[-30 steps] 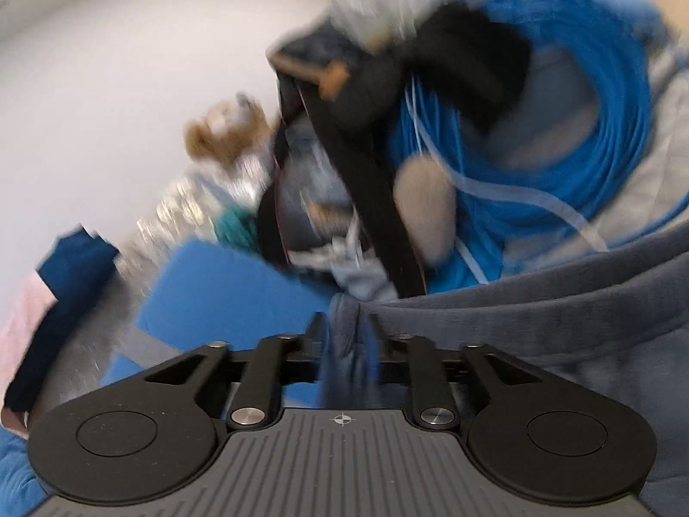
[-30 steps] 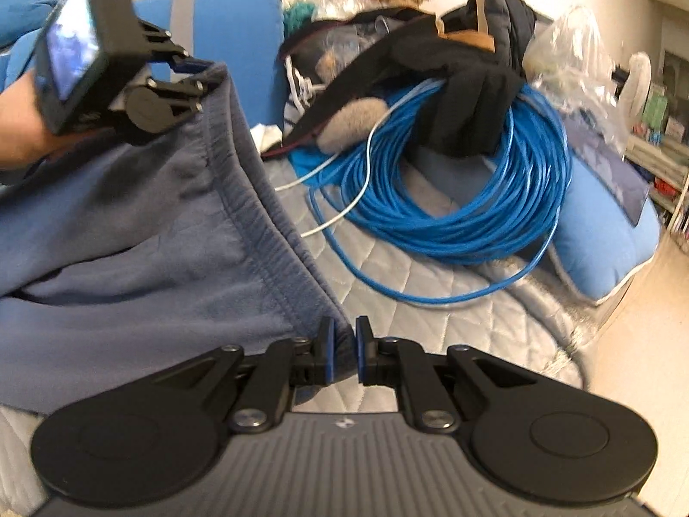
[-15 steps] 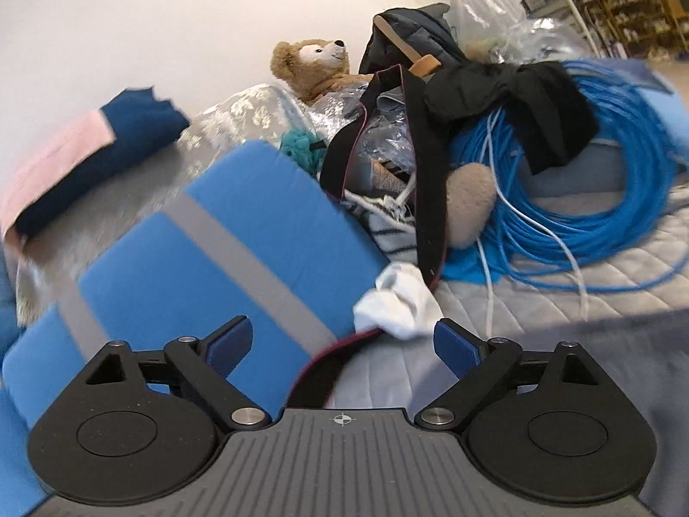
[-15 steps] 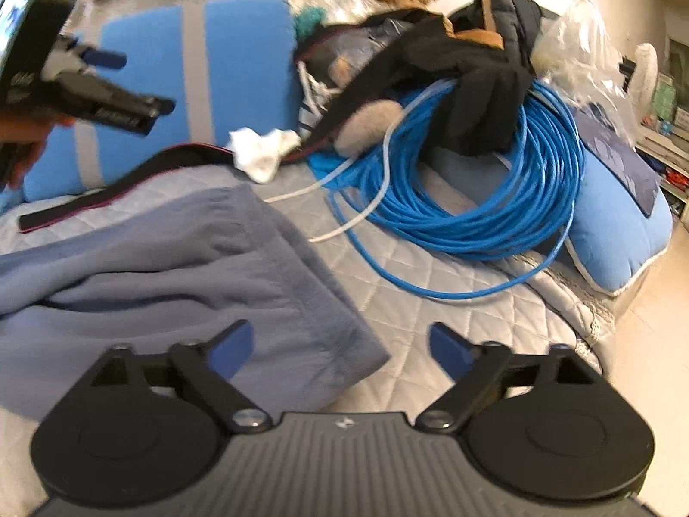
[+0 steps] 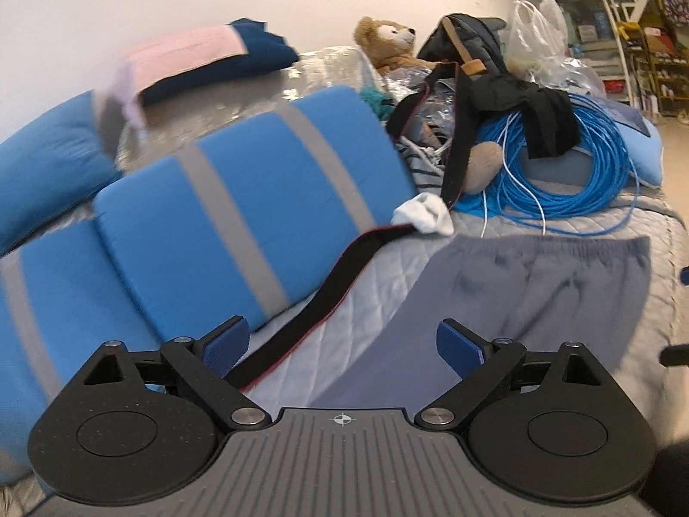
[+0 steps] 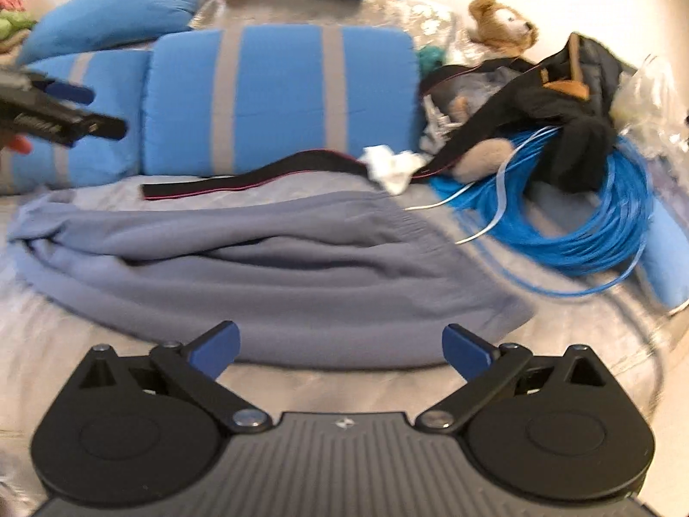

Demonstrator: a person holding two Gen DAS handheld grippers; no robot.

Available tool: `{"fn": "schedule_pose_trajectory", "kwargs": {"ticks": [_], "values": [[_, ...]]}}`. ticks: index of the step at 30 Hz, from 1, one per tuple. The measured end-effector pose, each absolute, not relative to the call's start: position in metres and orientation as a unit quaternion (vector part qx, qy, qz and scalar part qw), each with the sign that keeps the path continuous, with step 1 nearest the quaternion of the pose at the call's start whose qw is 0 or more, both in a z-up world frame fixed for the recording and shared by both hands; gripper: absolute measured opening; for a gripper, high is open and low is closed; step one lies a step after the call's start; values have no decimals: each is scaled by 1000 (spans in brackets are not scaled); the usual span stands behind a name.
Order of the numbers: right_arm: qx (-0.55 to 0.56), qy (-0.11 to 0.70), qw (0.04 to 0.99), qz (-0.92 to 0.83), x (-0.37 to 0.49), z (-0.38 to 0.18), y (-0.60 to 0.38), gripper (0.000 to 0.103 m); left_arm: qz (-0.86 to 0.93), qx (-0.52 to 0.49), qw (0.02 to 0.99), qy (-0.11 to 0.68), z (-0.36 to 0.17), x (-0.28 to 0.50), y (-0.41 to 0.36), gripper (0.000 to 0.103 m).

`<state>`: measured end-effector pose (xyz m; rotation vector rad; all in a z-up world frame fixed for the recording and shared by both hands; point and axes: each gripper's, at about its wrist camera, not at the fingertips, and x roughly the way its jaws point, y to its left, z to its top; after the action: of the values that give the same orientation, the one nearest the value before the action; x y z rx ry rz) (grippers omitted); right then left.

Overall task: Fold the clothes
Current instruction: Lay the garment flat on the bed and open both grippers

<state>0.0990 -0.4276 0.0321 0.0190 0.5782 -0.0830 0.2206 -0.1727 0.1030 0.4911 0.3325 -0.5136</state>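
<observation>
Grey-blue sweatpants (image 6: 275, 267) lie loosely folded on the quilted bed, waistband toward the right. They also show in the left wrist view (image 5: 529, 293), ahead and to the right. My right gripper (image 6: 342, 347) is open and empty, held just in front of the near edge of the pants. My left gripper (image 5: 342, 347) is open and empty, above the bed at the pants' left side. It also shows in the right wrist view (image 6: 64, 116) at the far left, above the pants' far end.
A blue pillow with grey stripes (image 5: 241, 215) stands behind the pants. A black strap (image 5: 327, 284), a white sock (image 5: 424, 213), a blue cable coil (image 6: 577, 224), a black garment (image 6: 572, 138), a teddy bear (image 5: 387, 43) and bags crowd the right. The bed's edge is at far right.
Both grippers let go of the sweatpants and opened. The pants dropped flat onto the bed. Both grippers drew back from the waistband, the left one out to the left.
</observation>
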Motion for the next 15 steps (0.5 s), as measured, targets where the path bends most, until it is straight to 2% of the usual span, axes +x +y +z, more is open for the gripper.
{"fn": "schedule_pose_trajectory", "kwargs": {"ticks": [4, 7, 15], "values": [[35, 277, 960, -3, 89, 23, -410, 103, -232, 216, 934, 168, 94, 196, -127, 96], [34, 307, 951, 38, 85, 18, -394, 103, -219, 200, 939, 176, 80, 178, -97, 96], [-56, 309, 946, 74, 77, 24, -335, 103, -183, 148, 954, 188, 37, 149, -29, 96]]}}
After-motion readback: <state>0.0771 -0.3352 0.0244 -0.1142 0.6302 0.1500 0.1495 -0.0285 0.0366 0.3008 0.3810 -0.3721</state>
